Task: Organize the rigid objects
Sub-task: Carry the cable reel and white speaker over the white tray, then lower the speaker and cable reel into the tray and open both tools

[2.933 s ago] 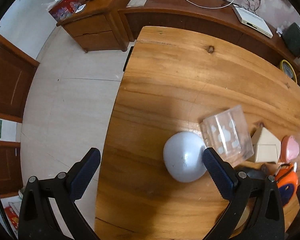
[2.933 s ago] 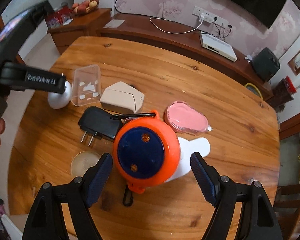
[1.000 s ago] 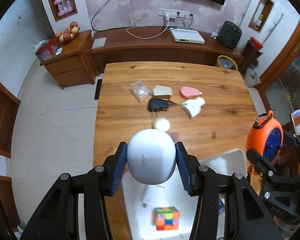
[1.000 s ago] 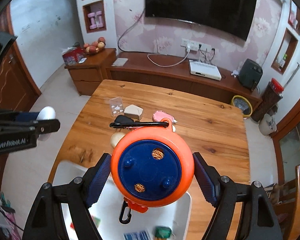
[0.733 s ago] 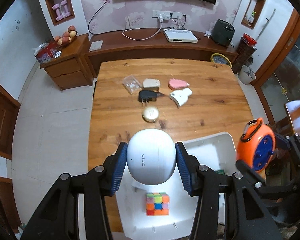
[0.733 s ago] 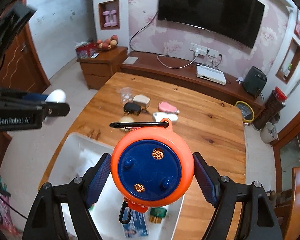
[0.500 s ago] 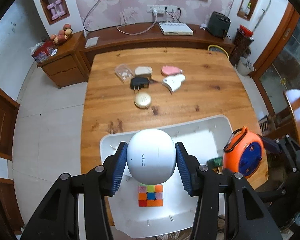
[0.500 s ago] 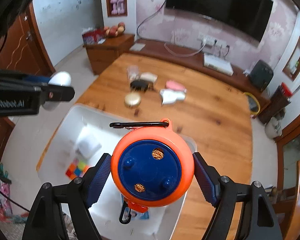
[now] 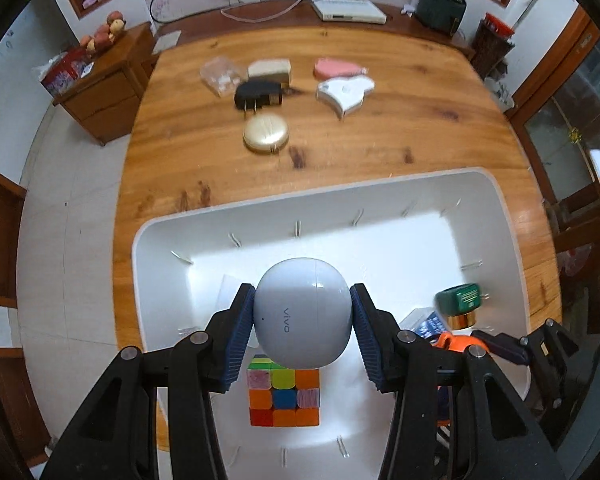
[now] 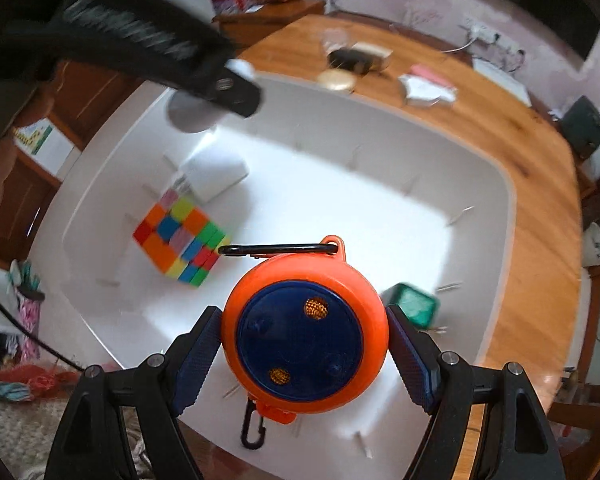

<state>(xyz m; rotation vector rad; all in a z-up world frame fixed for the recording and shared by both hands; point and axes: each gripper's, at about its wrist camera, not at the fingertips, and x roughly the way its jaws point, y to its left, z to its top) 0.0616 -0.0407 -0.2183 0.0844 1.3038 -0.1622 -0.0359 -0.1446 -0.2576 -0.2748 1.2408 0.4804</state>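
Above the white bin (image 9: 512,240) at the desk's (image 9: 340,152) near edge, the left gripper (image 9: 302,328) has its jaws clamped on a white earbud case (image 9: 302,312), over a colour cube (image 9: 284,396); the right gripper (image 10: 304,344) has its jaws clamped on an orange reel (image 10: 304,336).

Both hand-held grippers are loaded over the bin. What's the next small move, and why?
Probably lower the left hand-held gripper a little toward the bare floor of the bin, then open. It holds the white case directly above the cube, so shifting off the cube first seems wise. The right hand-held gripper holds the orange reel over open floor.
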